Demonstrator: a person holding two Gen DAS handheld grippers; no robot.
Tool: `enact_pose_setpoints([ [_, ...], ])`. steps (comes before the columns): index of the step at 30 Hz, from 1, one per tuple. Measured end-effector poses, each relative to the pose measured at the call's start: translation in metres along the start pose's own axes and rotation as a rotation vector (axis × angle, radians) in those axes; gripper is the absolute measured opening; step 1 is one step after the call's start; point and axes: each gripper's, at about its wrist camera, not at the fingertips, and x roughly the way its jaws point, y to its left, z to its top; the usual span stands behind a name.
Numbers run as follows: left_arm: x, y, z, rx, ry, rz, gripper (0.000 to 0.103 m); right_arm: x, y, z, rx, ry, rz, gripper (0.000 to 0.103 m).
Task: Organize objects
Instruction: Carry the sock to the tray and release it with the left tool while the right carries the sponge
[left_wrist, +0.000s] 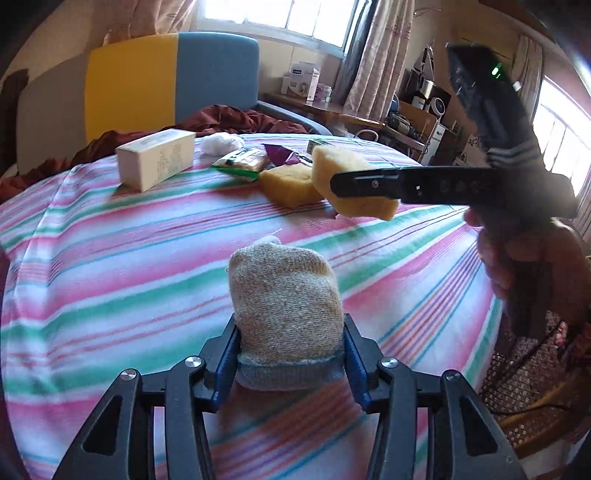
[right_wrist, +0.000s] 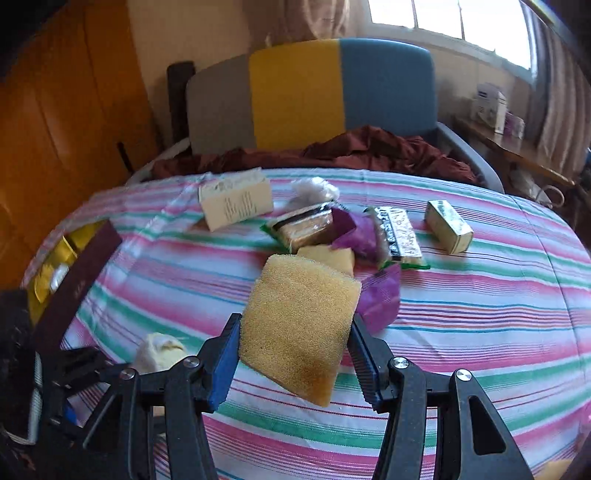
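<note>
In my left gripper (left_wrist: 291, 354) I have a rolled beige sock (left_wrist: 284, 295) — the blue pads press on its grey cuff from both sides, jaws narrowed around it, and the bundle stands up above the striped bedsheet (left_wrist: 110, 258). My right gripper (right_wrist: 291, 354) grips a yellow sponge (right_wrist: 299, 325), tilted, lifted clear of the bed; its jaws are closed on the sponge's two edges. From the left wrist view that same sponge (left_wrist: 343, 173) shows side-on in the black fingers, with my right hand (left_wrist: 506, 258) wrapped round the handle at the right edge.

A second yellow sponge (left_wrist: 288, 184) lies on the sheet just behind the held one. Further back sit a white carton (left_wrist: 155, 158), tipped on its side, a green-edged snack packet (left_wrist: 243, 162), a purple wrapper (left_wrist: 280, 155) and a white crumpled wad (left_wrist: 221, 142). The right wrist view adds a small pale box (right_wrist: 448, 225) off to the right, well apart from the carton, a silver-faced packet (right_wrist: 399, 232) beside the purple wrapper, and a dark maroon box (right_wrist: 74, 280) at the bed's left edge. A rumpled dark red blanket (right_wrist: 369, 151) lies against the grey, yellow and blue headboard (right_wrist: 303, 92).
</note>
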Motion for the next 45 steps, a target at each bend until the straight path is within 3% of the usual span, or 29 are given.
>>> enact_pose_setpoints([
  [7, -0.037, 0.014, -0.019, -0.033, -0.016, -0.029, 0.050, 0.011, 0.000, -0.005, -0.045, 0.034, -0.010, 0.057],
  [12, -0.070, 0.038, -0.026, -0.114, -0.052, -0.032, 0.050, 0.013, 0.005, -0.007, -0.067, 0.041, -0.001, 0.056],
  [18, -0.111, 0.072, -0.031, -0.180, -0.117, 0.028, 0.050, 0.016, 0.015, -0.011, -0.115, 0.044, 0.020, 0.057],
  [30, -0.183, 0.174, -0.058, -0.452, -0.184, 0.142, 0.050, 0.006, 0.040, -0.014, -0.150, -0.012, 0.072, 0.057],
  [39, -0.196, 0.237, -0.085, -0.551, -0.051, 0.199, 0.051, -0.004, 0.068, -0.016, -0.089, -0.063, 0.122, 0.057],
  [45, -0.199, 0.261, -0.103, -0.550, 0.037, 0.259, 0.051, -0.017, 0.107, -0.011, -0.050, -0.125, 0.193, 0.057],
])
